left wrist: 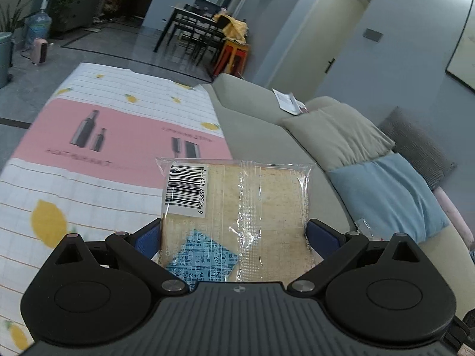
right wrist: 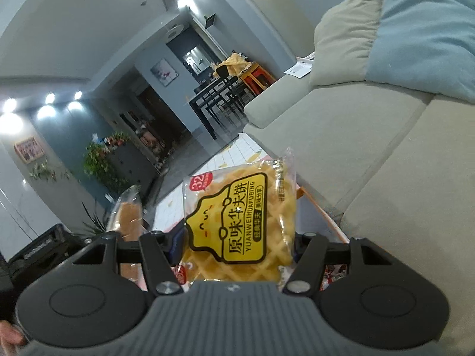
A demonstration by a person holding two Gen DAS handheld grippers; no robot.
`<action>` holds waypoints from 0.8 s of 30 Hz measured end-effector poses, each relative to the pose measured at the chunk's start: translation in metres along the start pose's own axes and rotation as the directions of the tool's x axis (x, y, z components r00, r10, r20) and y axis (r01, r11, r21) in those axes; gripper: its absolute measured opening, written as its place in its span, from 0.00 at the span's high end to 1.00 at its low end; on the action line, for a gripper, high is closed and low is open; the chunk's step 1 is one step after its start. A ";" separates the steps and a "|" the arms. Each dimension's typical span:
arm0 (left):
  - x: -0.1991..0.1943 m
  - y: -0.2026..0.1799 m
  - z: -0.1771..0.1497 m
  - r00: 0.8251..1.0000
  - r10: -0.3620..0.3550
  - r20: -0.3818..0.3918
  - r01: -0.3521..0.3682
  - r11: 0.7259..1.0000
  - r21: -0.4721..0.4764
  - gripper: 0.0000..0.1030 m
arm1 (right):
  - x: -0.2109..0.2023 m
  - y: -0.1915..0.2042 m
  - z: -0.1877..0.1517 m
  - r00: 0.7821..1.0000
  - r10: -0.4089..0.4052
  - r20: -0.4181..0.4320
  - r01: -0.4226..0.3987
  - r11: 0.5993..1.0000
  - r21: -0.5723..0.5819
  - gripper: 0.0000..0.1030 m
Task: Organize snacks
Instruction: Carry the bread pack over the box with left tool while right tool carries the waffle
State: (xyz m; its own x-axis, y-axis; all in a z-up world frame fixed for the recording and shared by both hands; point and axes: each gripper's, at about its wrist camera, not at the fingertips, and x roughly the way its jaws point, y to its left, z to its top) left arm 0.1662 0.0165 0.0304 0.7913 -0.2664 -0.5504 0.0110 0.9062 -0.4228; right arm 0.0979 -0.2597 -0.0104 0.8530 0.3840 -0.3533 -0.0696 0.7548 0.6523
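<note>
Grey sofa [left wrist: 255, 109], perhaps tiled floor [left wrist: 118, 50]

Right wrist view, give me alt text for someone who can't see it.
A hand-held gripper grips a wrapped waffle with a yellow label, held up in front of a grey-green sofa. Behind lie a dim room, a dining table and plants.

We see our right gripper [right wrist: 236, 246] squeezing a waffle pack [right wrist: 240, 222] from both sides, lifted up in the air. At nine o'clock from it sits a bread pack [right wrist: 128, 216], in our other gripper. A big sofa [right wrist: 371, 154] fills the three o'clock side. A blue pillow [right wrist: 427, 38] rests at one o'clock.
</note>
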 end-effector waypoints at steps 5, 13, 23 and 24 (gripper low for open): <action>0.035 -0.030 -0.016 0.998 0.047 -0.053 -0.044 0.998 0.046 0.00 | -0.020 -0.024 0.008 0.999 -0.022 0.040 0.020 0.999 0.046 0.42; 0.087 -0.046 -0.040 0.979 0.140 -0.149 -0.128 0.988 0.084 0.00 | -0.031 -0.060 0.008 0.997 -0.004 0.071 -0.010 0.981 0.196 0.42; 0.137 -0.039 -0.050 0.929 0.290 -0.231 -0.268 0.956 0.122 0.00 | -0.035 -0.077 0.001 0.998 -0.023 0.062 0.004 0.956 0.293 0.42; 0.141 -0.037 -0.052 0.916 0.317 -0.247 -0.296 0.948 0.120 0.00 | -0.034 -0.076 0.000 0.998 -0.021 0.059 0.003 0.956 0.294 0.41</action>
State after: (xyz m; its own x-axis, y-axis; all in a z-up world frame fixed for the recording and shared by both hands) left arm 0.2458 -0.0720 -0.0692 0.5768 -0.0374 -0.8160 -0.1509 0.9769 -0.1514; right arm 0.0738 -0.3300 -0.0475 0.8831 0.3365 -0.3269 0.0879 0.5658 0.8199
